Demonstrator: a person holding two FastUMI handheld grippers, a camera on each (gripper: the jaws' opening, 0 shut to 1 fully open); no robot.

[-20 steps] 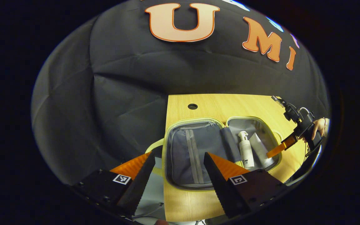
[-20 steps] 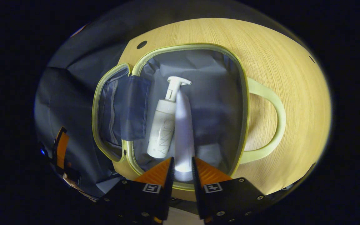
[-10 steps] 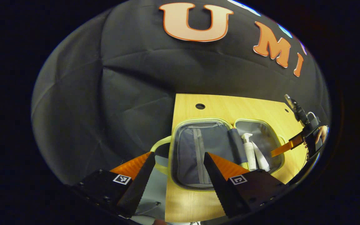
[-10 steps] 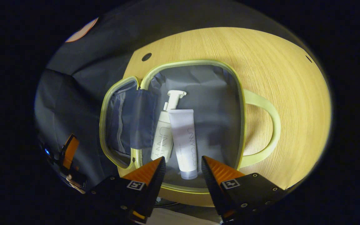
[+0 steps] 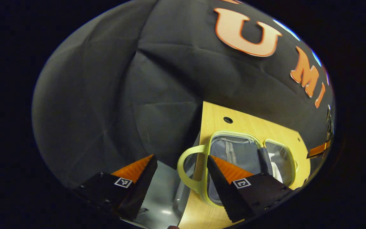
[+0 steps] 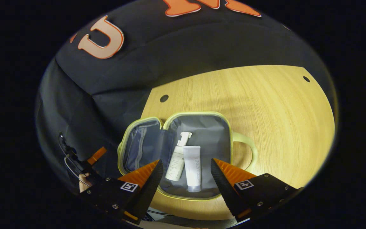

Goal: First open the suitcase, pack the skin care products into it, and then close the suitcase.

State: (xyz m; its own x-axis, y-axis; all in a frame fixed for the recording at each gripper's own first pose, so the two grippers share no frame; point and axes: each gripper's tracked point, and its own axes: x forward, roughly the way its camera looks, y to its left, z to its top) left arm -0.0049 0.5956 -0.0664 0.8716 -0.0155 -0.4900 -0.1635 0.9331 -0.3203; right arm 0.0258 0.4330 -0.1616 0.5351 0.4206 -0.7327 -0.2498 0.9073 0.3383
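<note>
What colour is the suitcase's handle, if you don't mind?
Pale yellow-green handle, clearest in the right gripper view.

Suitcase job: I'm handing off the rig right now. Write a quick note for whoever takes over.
Left hand-held gripper: open, empty, by the suitcase's lid-side handle.
Right hand-held gripper: open, empty, above the suitcase.
Suitcase lies open on the table. Pump bottle and tube lie side by side in the right half.
Done: opening, packing both products.
Left: fold the lid over and close the suitcase.
</note>
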